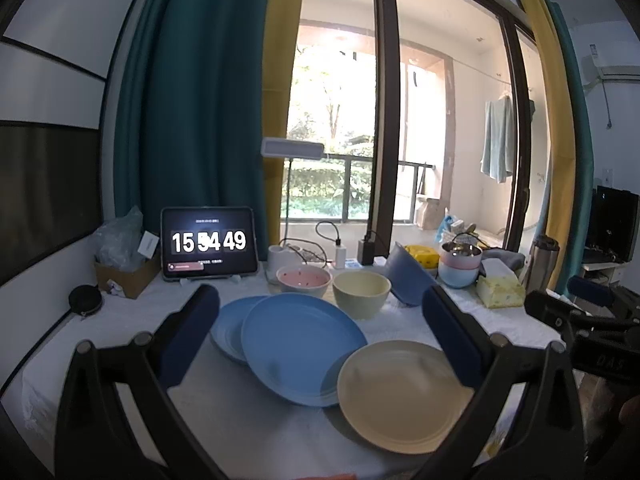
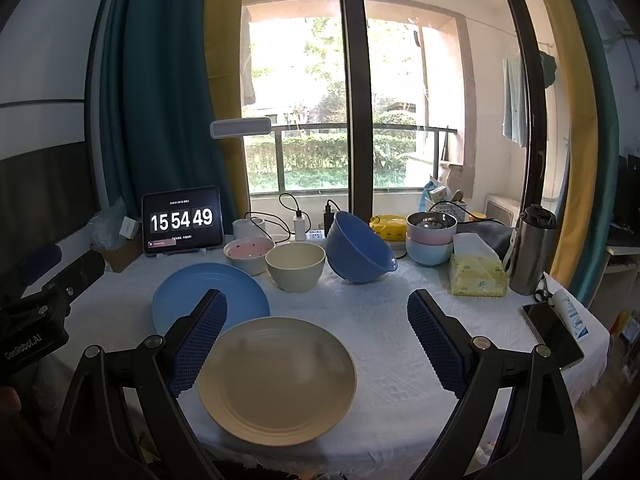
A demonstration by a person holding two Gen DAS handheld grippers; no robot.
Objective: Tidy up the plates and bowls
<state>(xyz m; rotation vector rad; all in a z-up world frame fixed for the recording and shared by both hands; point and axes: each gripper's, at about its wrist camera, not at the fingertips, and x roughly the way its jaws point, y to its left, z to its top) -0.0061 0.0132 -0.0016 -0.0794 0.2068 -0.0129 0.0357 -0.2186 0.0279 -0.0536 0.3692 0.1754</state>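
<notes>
Two grippers, left (image 1: 320, 332) and right (image 2: 316, 340), we hold above the table (image 2: 380, 320), jaws wide apart, empty. Nearest lies the cream plate (image 2: 277, 380), then overlapping blue plates (image 1: 300, 352); farther, pink bowl (image 2: 249, 254), cream bowl (image 2: 295, 266), tilted blue bowl (image 2: 358, 248).

Far left: tablet (image 2: 182, 224) showing 15 54 49, beside a cardboard box (image 1: 128, 276) holding a plastic bag. Far centre: desk lamp (image 2: 241, 127), white chargers and cables on a power strip (image 2: 316, 235). Right: yellow tissue pack (image 2: 476, 272), steel flask (image 2: 534, 250), phone (image 2: 554, 332) near the white tablecloth (image 2: 380, 344) edge.
</notes>
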